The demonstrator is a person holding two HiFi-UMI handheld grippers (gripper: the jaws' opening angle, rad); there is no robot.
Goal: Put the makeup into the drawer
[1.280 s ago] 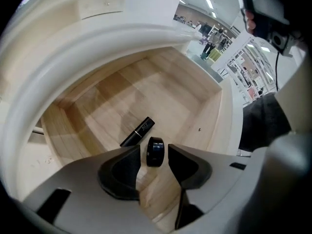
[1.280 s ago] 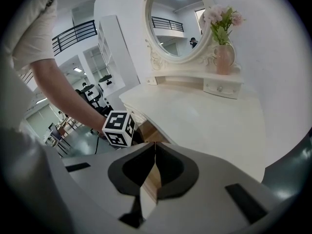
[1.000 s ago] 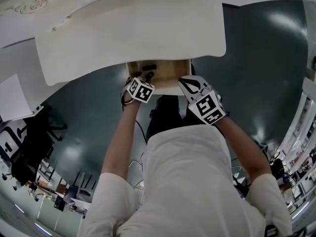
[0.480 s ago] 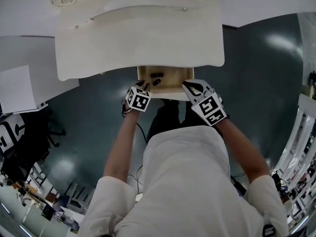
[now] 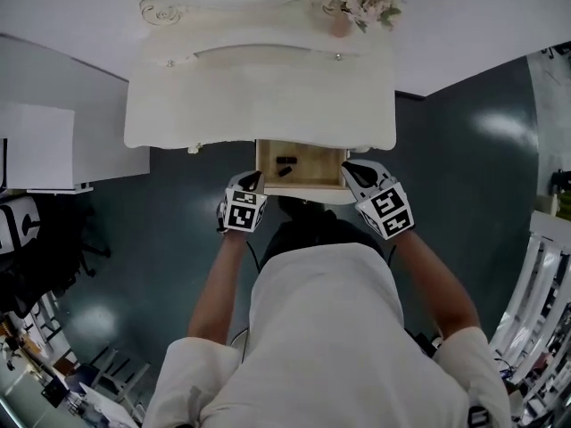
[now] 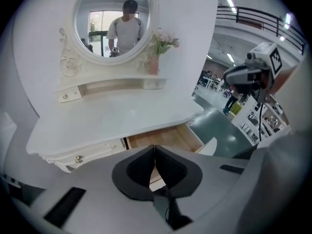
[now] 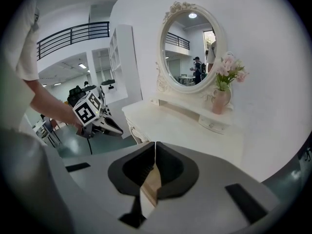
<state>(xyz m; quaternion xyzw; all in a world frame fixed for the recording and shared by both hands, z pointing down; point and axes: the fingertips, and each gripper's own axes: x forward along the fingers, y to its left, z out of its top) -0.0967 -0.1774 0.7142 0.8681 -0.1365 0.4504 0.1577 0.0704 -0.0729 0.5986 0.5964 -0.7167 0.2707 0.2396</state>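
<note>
The wooden drawer point(image 5: 301, 166) of the white dressing table point(image 5: 259, 96) stands pulled out. Two small dark makeup items point(image 5: 285, 160) lie inside it near the left. My left gripper point(image 5: 255, 177) hovers at the drawer's front left corner, jaws shut with nothing between them, and the drawer point(image 6: 165, 136) shows just past the left gripper point(image 6: 154, 147). My right gripper point(image 5: 348, 166) hangs at the drawer's front right corner, and the right gripper point(image 7: 155, 144) is also shut and empty. Each gripper shows in the other's view: right gripper point(image 6: 253, 69), left gripper point(image 7: 95, 116).
An oval mirror point(image 6: 114, 21) and a vase of pink flowers point(image 5: 357, 3) stand at the back of the table top. A shallow shelf with small knobbed drawers point(image 7: 214, 123) runs under the mirror. A white cabinet point(image 5: 36, 145) stands to the left. Dark green floor surrounds the table.
The left gripper has come up and back out of the drawer and its jaws have shut empty. The right gripper has risen too. The head view now takes in the table's back.
</note>
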